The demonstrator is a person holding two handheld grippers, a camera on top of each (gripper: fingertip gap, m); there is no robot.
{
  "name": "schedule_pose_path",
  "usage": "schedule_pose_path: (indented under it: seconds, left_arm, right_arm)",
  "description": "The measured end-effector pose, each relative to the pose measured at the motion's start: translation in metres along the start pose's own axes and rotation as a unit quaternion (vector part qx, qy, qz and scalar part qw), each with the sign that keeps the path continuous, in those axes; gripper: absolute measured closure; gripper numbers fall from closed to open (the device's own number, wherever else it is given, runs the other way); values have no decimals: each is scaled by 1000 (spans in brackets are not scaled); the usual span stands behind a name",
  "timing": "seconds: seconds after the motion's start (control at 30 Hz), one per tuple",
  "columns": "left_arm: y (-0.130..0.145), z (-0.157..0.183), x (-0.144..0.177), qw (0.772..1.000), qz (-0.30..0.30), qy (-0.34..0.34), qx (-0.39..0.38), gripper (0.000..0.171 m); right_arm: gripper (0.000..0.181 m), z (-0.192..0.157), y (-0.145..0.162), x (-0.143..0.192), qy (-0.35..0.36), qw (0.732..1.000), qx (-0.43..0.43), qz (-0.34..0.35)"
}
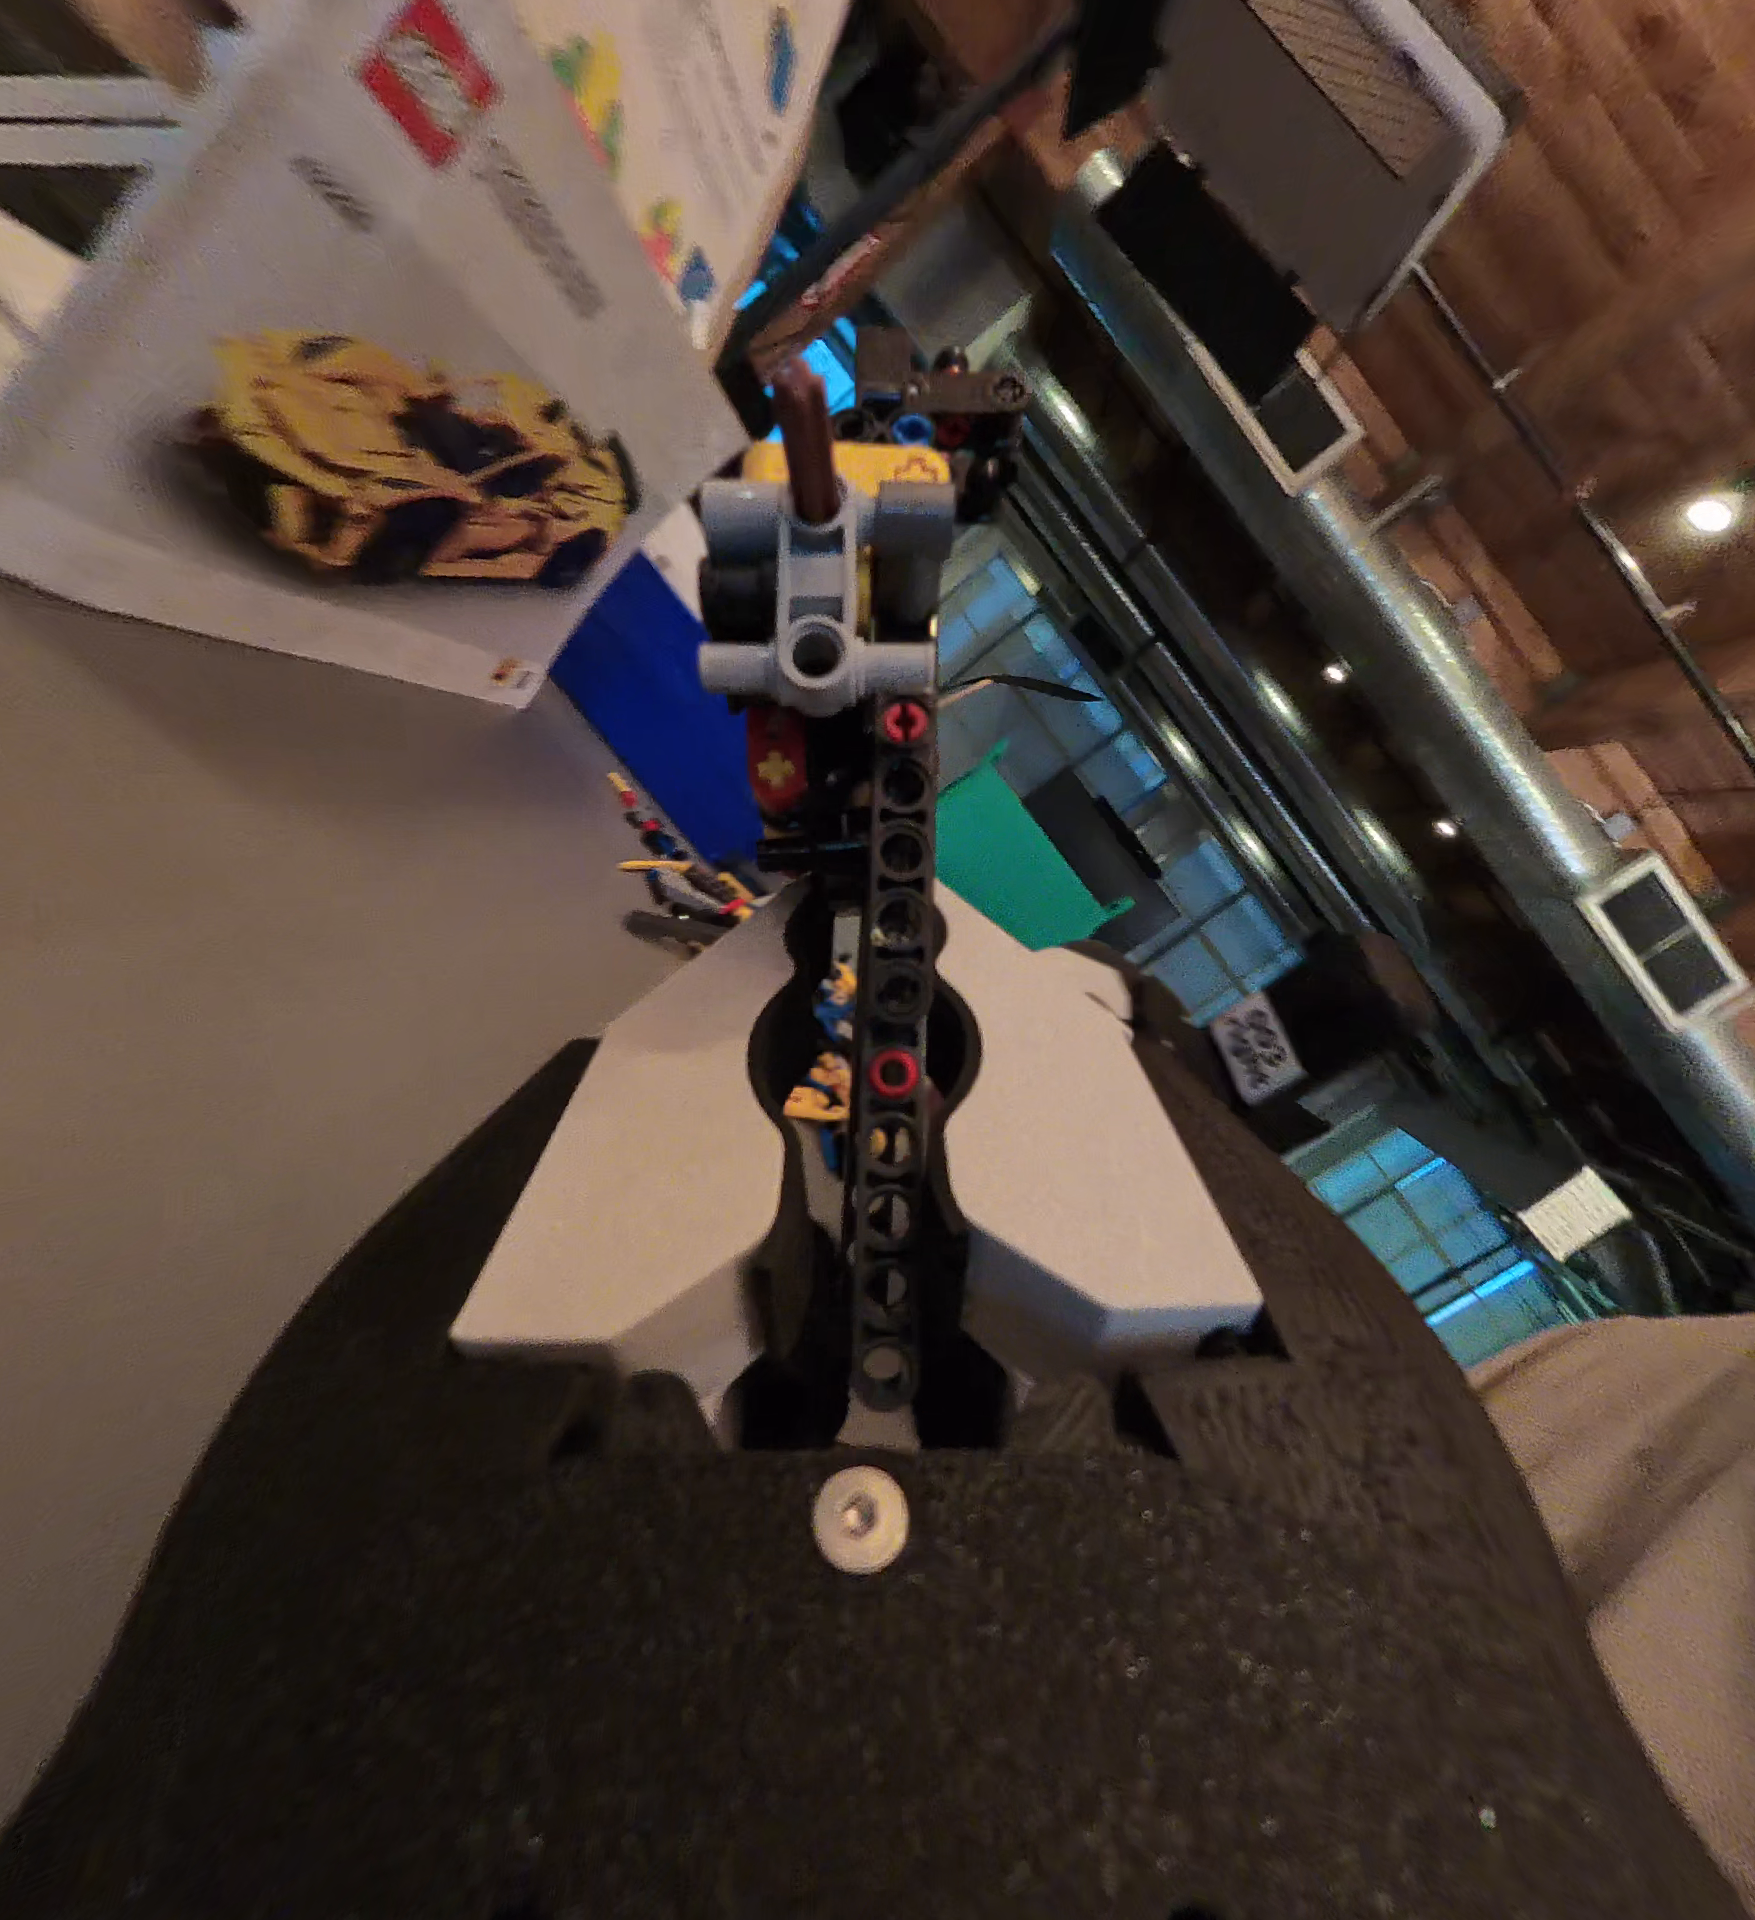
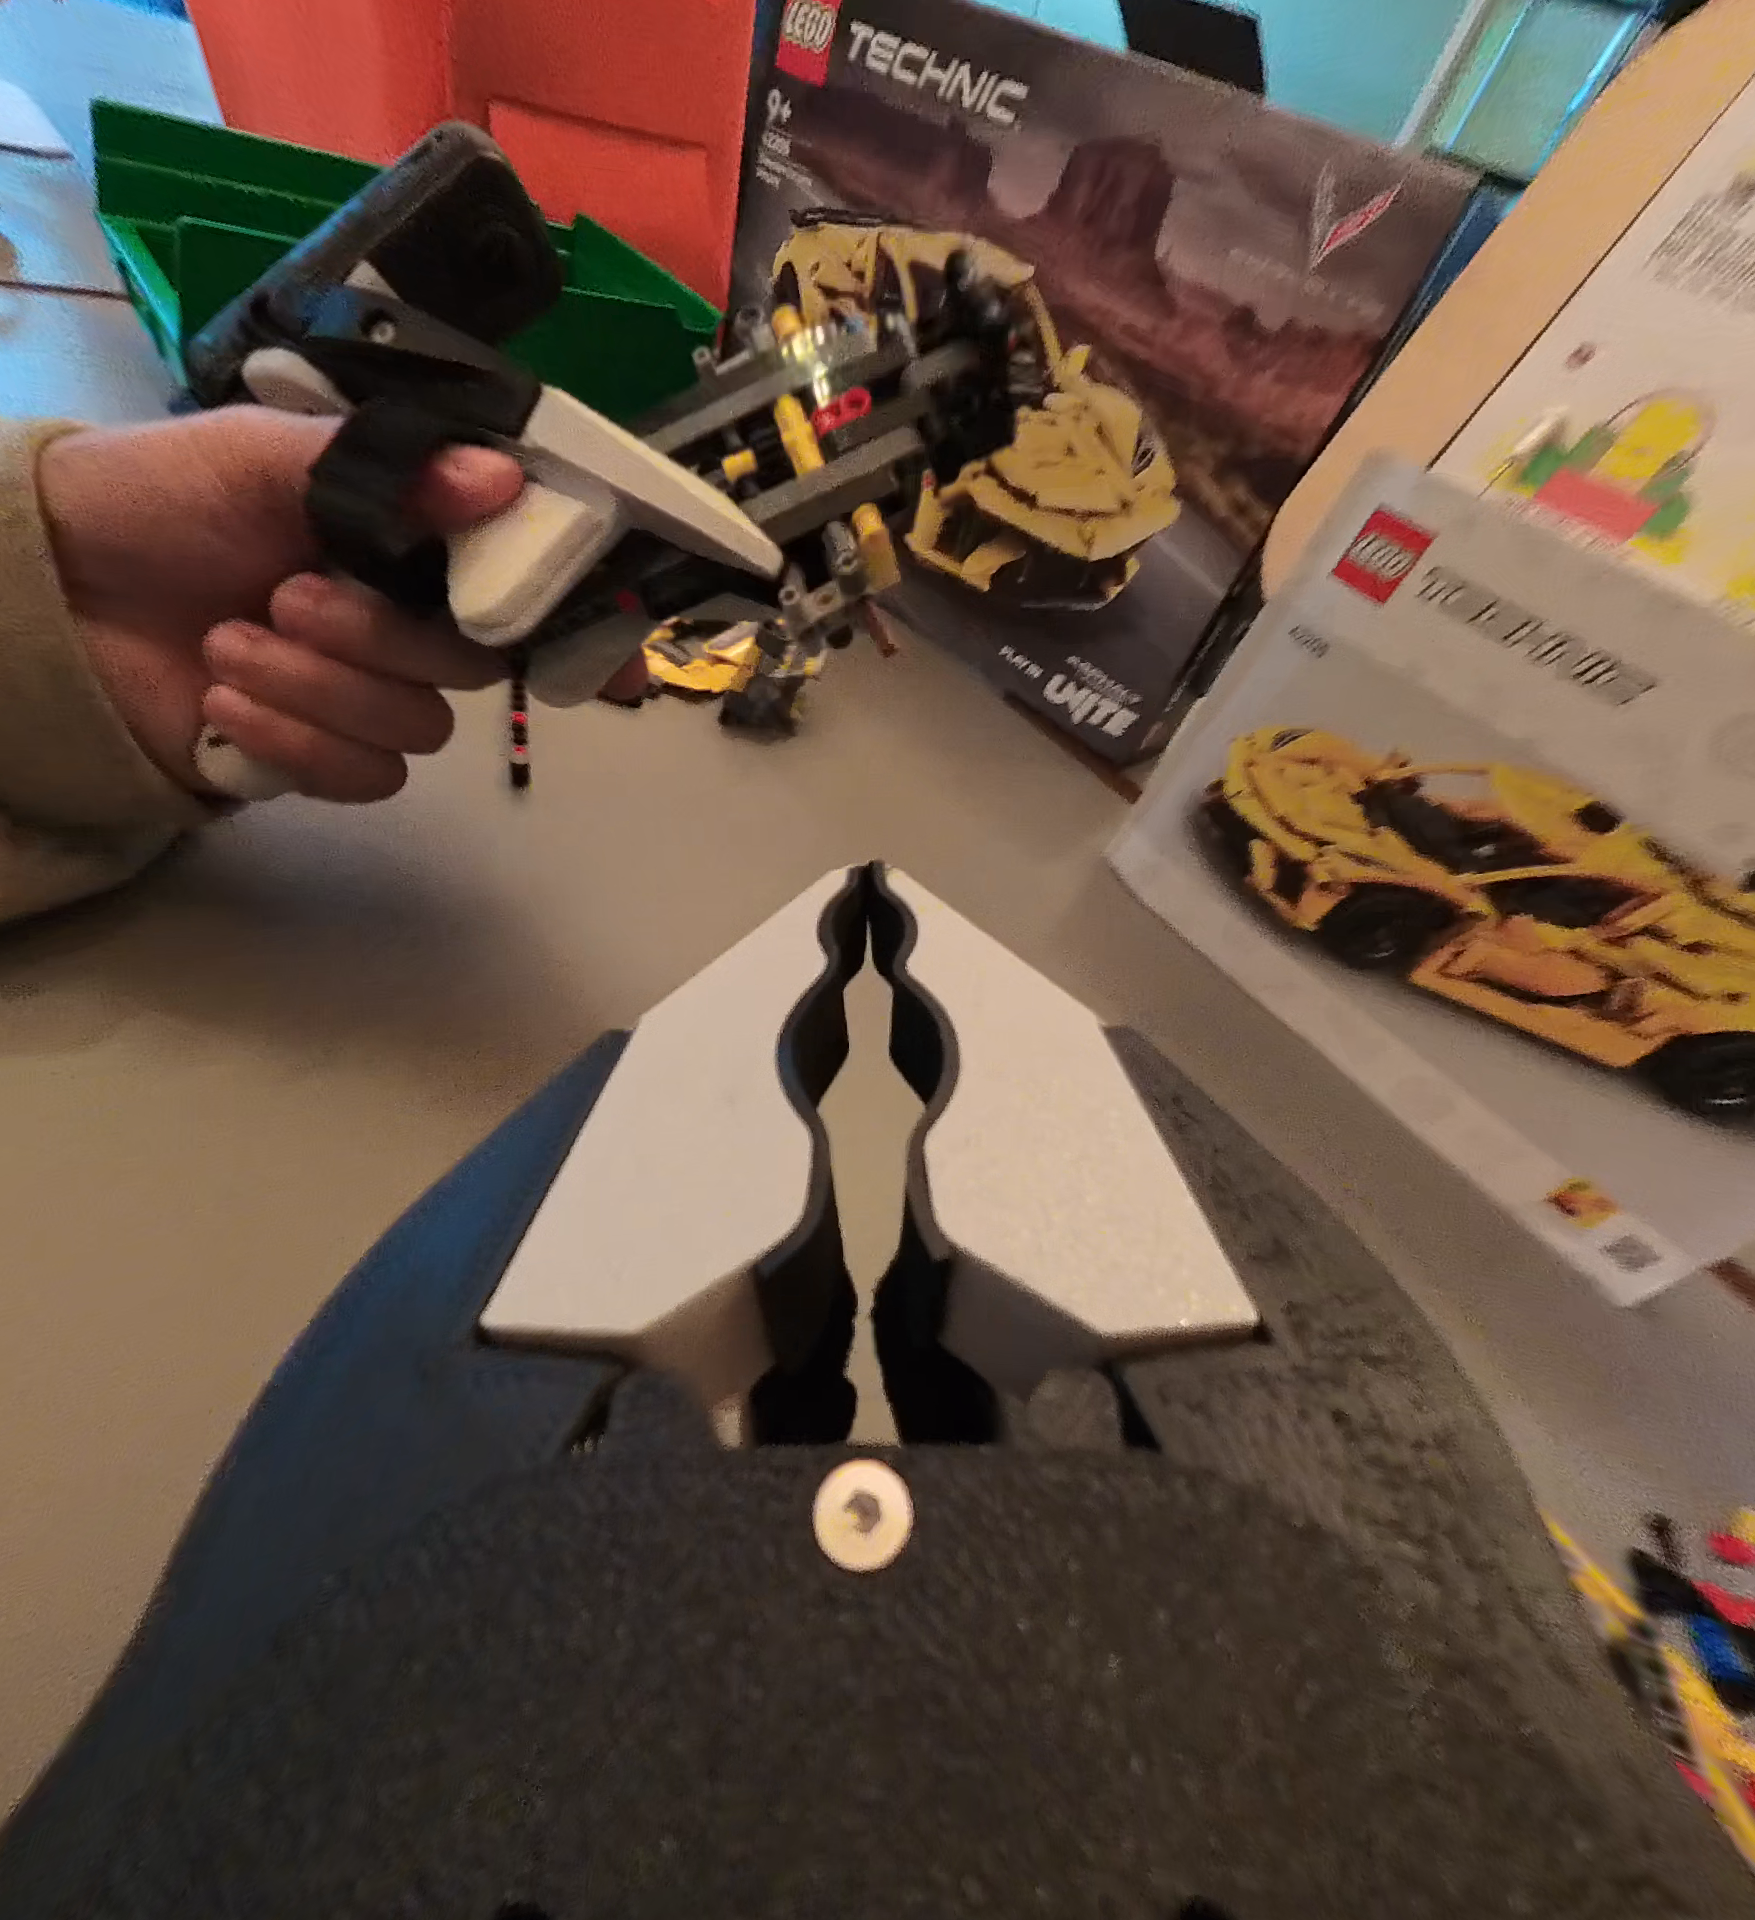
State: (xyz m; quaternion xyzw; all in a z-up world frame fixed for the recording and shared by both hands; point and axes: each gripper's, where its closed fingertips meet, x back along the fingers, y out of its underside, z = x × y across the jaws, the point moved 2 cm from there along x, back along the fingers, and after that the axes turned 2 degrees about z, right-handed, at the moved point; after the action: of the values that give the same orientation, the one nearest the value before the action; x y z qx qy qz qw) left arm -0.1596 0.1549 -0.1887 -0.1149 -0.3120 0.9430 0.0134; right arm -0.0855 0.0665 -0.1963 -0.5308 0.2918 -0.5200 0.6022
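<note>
My left gripper (image 1: 868,914) is shut on a long black holed beam (image 1: 894,1039) of a part-built brick model, which runs between both fingers. A grey connector (image 1: 811,582) and a brown axle (image 1: 805,436) sit at the model's far end. The right wrist view shows this gripper (image 2: 748,551) in a person's hand (image 2: 229,582), holding the black and yellow model (image 2: 831,416) clear of the table. My right gripper (image 2: 868,873) is shut over the grey table (image 2: 437,987), its fingertips touching with nothing between them.
An instruction booklet (image 2: 1475,831) with a yellow car lies to the right; it also shows in the left wrist view (image 1: 312,395). A dark set box (image 2: 1112,260), a green tray (image 2: 229,208) and an orange box (image 2: 540,104) stand behind. Loose pieces (image 2: 1704,1642) lie at lower right.
</note>
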Motion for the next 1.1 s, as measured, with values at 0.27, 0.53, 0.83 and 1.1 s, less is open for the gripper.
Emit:
schedule_pose_path:
  seconds: [0.27, 0.53, 0.83, 1.1]
  left_arm:
    - [33, 34, -16, 991, -48, 116, 51, 158]
    - [46, 58, -22, 983, -55, 172, 26, 158]
    - [48, 53, -25, 988, -47, 146, -1, 157]
    - [47, 54, -26, 989, -34, 110, -88, 157]
  right_arm:
    - [160, -11, -15, -8, -62, 985, -136, 83]
    - [162, -20, -34, 3, -244, 885, -373, 137]
    - [166, -14, -28, 1, -235, 876, -401, 127]
    - [161, -18, -28, 0, -247, 869, -410, 122]
